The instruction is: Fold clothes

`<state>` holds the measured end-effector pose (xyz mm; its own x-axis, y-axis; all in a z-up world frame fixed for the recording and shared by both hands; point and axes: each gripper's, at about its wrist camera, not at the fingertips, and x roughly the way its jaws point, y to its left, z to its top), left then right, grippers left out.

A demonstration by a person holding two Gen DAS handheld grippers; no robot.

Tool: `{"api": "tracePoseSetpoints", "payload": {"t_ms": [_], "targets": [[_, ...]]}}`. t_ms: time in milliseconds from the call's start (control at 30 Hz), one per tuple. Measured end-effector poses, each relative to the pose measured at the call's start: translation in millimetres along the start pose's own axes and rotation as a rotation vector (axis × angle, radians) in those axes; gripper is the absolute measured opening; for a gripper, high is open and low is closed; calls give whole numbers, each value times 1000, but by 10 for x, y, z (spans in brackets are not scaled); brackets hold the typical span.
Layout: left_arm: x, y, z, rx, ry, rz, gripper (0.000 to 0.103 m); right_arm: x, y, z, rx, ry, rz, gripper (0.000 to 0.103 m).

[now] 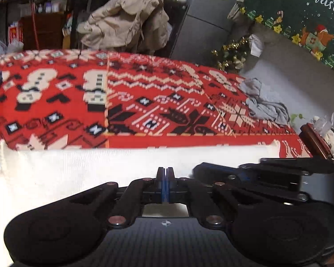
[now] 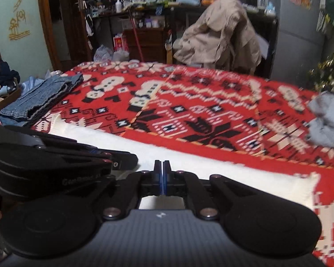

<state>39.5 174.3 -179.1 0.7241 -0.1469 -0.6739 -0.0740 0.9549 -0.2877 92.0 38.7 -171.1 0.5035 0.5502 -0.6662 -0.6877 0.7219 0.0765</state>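
Observation:
A white knit garment [image 1: 78,169] lies flat along the near edge of the red patterned bed cover [image 1: 158,98]; it also shows in the right wrist view [image 2: 211,166]. My left gripper [image 1: 166,171] is shut, its jaws pressed together over the white garment; no cloth shows between them. My right gripper [image 2: 161,164] is shut the same way above the garment. The right gripper shows side-on in the left wrist view [image 1: 267,171], close to the right of the left one. The left gripper shows in the right wrist view [image 2: 78,155].
Folded blue jeans [image 2: 40,100] lie at the bed's far left. A crumpled grey garment [image 1: 262,104] lies at the right side, also in the right wrist view [image 2: 327,120]. A beige coat [image 1: 127,17] hangs over a chair behind the bed.

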Motion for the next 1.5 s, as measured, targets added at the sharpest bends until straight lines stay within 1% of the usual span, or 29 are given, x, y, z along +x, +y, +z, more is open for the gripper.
{"api": "tracePoseSetpoints", "payload": {"t_ms": [67, 200, 367, 500, 633, 767, 800, 867, 1000, 1167, 1233, 1300, 1433, 1500], "targets": [[-15, 32, -15, -3, 9, -19, 0, 87, 23, -29, -7, 30, 13, 0], [-101, 22, -77, 10, 36, -31, 1, 55, 79, -134, -48, 49, 6, 0], [-296, -46, -274, 62, 72, -36, 1, -201, 64, -361, -53, 91, 19, 0], [-452, -85, -471, 115, 95, -31, 2, -427, 16, -555, -39, 103, 17, 0], [-617, -123, -640, 166, 131, -49, 2, -636, 2, -719, -29, 112, 10, 0], [-751, -107, -742, 182, 152, -44, 2, -799, 25, -847, -36, 119, 4, 1], [-777, -104, -760, 182, 154, -40, 2, -828, 30, -863, -37, 120, 5, 2], [-814, -96, -785, 183, 155, -29, 2, -871, 34, -869, -24, 113, 23, 8], [-856, -70, -814, 164, 157, -22, 2, -789, 99, -720, -26, 73, 47, 8], [-898, -82, -848, 159, 155, -8, 2, -514, 243, -495, -62, 34, 48, 7], [-911, -78, -848, 150, 156, -2, 2, -398, 301, -509, -84, 74, 57, 6], [-921, -82, -845, 144, 152, -2, 2, -431, 331, -581, -107, 82, 57, 7], [-922, -138, -796, 142, 137, -31, 3, -662, 317, -765, -115, 110, 94, 7], [-880, -203, -741, 158, 129, -47, 3, -770, 311, -845, -114, 113, 99, 7]]}}
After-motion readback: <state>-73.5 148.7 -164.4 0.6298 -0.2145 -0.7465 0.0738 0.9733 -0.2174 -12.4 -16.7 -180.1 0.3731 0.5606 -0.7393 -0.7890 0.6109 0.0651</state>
